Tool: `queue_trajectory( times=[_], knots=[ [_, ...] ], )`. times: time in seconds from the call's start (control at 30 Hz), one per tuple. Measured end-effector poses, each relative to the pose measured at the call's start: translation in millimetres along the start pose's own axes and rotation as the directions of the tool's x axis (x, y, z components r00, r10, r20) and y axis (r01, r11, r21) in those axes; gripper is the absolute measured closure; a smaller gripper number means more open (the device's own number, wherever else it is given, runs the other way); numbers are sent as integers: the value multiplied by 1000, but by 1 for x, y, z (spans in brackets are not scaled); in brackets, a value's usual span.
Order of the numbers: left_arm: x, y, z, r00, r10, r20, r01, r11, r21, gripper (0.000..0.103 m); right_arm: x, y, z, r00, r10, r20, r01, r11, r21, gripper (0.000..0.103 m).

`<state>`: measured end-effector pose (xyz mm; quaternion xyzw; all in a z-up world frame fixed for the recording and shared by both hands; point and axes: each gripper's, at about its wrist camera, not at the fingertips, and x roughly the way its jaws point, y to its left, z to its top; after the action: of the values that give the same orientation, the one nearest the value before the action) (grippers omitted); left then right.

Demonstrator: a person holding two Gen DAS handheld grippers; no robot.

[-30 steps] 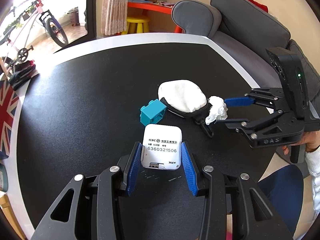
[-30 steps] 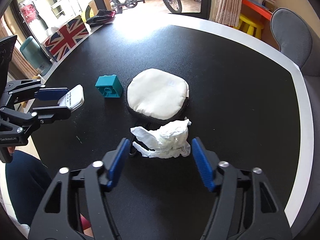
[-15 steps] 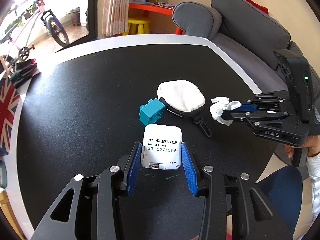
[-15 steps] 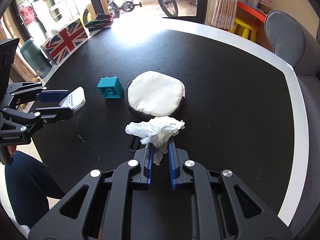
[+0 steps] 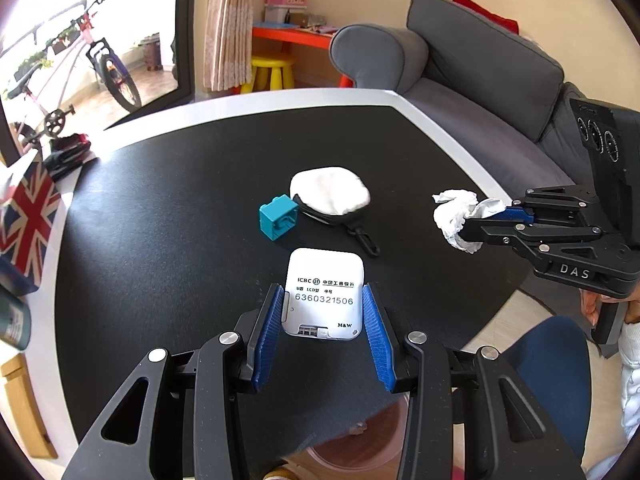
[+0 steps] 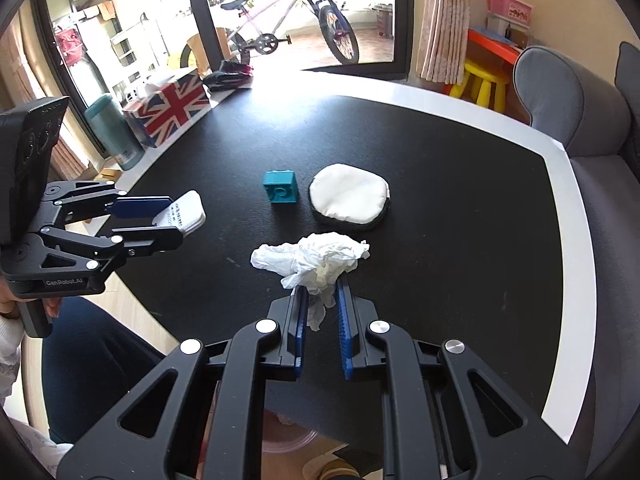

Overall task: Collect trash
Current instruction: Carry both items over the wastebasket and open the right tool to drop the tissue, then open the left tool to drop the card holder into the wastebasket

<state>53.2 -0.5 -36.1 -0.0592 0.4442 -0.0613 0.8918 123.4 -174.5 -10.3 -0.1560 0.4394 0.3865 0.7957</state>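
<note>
My right gripper is shut on a crumpled white tissue and holds it above the near edge of the black table; the tissue also shows at the right of the left wrist view. My left gripper is shut on a white ICBC card device and holds it over the table's near side; it shows at the left of the right wrist view.
A teal block and a round white pouch with a black clip lie mid-table. A clear pink bin sits on the floor below the table's near edge. A grey sofa stands to the right.
My right gripper closed on the tissue, lifted it off the table and drew it back toward the near edge. My left gripper kept hold of the white device and rose slightly.
</note>
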Motion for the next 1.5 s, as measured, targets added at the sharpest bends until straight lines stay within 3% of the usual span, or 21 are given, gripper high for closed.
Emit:
queue_trajectory(
  times=[0.57, 0.9, 1.17, 1.2, 1.23, 1.3, 1.33, 1.5],
  knots=[
    [-46, -39, -48, 999, -11, 36, 11, 1000, 15, 63, -62, 49, -57, 998, 38, 54, -36, 999, -29, 90],
    [-50, -47, -85, 999, -32, 6, 32, 999, -20, 63, -60, 62, -95, 997, 78, 7, -78, 997, -23, 90],
    [-52, -48, -94, 999, -35, -6, 34, 999, -28, 63, -48, 73, -111, 991, 129, -37, -130, 991, -29, 86],
    [-52, -48, -93, 999, -34, -6, 34, 999, -27, 63, -48, 73, -112, 991, 129, -41, -130, 991, -31, 75],
    [-53, -48, -94, 999, -34, -5, 34, 999, -27, 63, -47, 74, -111, 991, 127, -42, -128, 991, -34, 53],
    [-53, -48, -94, 999, -34, -5, 33, 999, -28, 63, -47, 73, -111, 992, 122, -33, -123, 992, -27, 22],
    [-52, -48, -94, 999, -33, -6, 33, 999, -27, 63, -48, 71, -111, 993, 118, -22, -119, 993, -18, 14],
    [-49, -50, -96, 999, -39, -22, 38, 999, -25, 63, -49, 62, -108, 997, 76, -15, -76, 997, 15, 7]
  ],
)
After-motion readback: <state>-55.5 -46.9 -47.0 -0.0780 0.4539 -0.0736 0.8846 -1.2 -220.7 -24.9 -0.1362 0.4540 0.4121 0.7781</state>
